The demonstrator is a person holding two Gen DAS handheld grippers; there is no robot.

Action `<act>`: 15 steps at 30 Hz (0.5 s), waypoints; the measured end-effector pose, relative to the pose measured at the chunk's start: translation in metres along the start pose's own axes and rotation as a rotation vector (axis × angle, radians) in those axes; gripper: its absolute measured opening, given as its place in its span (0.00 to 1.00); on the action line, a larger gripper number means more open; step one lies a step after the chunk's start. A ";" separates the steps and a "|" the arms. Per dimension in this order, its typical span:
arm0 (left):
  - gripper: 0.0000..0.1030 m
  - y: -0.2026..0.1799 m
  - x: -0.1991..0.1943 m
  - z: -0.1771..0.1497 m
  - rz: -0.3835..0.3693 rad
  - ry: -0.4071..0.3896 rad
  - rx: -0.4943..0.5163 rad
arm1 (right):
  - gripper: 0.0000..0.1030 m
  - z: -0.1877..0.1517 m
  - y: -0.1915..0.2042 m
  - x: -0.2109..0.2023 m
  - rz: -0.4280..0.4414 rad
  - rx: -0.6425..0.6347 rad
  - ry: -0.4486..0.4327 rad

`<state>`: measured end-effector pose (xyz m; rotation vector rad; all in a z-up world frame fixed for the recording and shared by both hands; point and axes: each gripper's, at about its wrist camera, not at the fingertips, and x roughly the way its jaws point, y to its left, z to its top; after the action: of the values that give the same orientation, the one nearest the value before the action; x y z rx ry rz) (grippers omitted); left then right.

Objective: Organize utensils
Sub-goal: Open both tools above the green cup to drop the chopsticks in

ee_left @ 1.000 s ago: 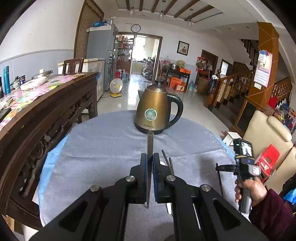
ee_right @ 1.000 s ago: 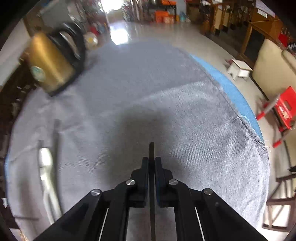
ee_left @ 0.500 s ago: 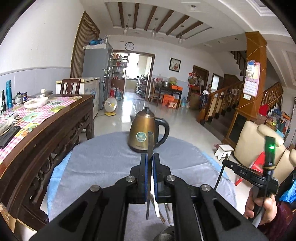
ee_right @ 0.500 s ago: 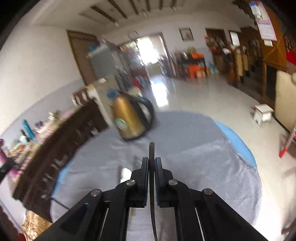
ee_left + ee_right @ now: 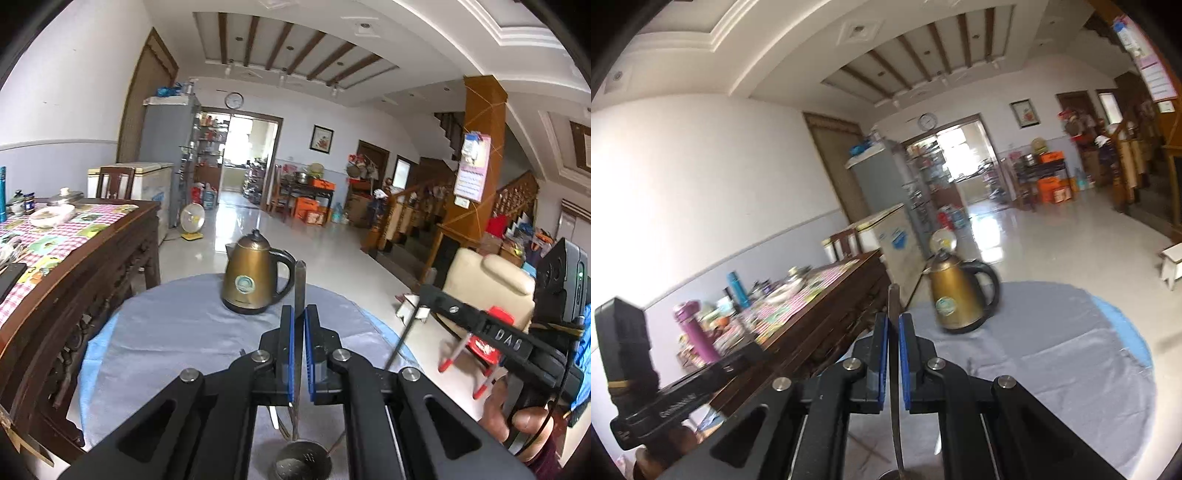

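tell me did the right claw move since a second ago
Yes. The right claw rose and tilted up: the gold metal kettle dropped from upper left to mid-frame, with ceiling now visible.

Bright daylight, fisheye warp, slight blur

We had two fisheye cameras, each riding just behind a hand-held gripper and looking forward along its fingers, raised above the near edge of the round table [image 5: 177,332] and tipped slightly down. The left wrist view faced straight across the grey cloth toward the kettle [image 5: 255,280] at the table's far edge and the hall beyond. The right wrist view faced leftward, toward the wooden sideboard [image 5: 827,314]. Both shared the kettle [image 5: 955,299], the cloth, the wall clock [image 5: 234,100] and the doorway.
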<state>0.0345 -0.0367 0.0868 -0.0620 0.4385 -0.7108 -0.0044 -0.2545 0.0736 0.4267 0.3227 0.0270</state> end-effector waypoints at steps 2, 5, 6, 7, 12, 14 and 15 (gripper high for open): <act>0.05 -0.004 0.006 -0.008 -0.002 0.026 0.015 | 0.07 -0.007 0.012 0.001 0.005 -0.024 0.021; 0.05 -0.002 0.024 -0.026 0.004 0.099 0.013 | 0.07 -0.029 0.017 0.017 -0.005 -0.054 0.087; 0.05 0.000 0.028 -0.030 0.008 0.113 0.010 | 0.07 -0.038 0.014 0.022 -0.014 -0.062 0.107; 0.05 0.004 0.039 -0.039 0.016 0.157 -0.004 | 0.07 -0.047 0.008 0.029 -0.020 -0.067 0.128; 0.06 0.023 0.062 -0.065 0.029 0.263 -0.045 | 0.08 -0.080 -0.005 0.048 -0.036 -0.068 0.252; 0.19 0.026 0.063 -0.070 0.012 0.288 -0.058 | 0.09 -0.085 -0.012 0.049 -0.033 -0.061 0.275; 0.32 0.029 0.062 -0.072 -0.006 0.293 -0.066 | 0.10 -0.084 -0.014 0.049 -0.035 -0.055 0.274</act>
<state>0.0648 -0.0481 -0.0071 -0.0211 0.7421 -0.7142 0.0150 -0.2284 -0.0192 0.3625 0.5981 0.0604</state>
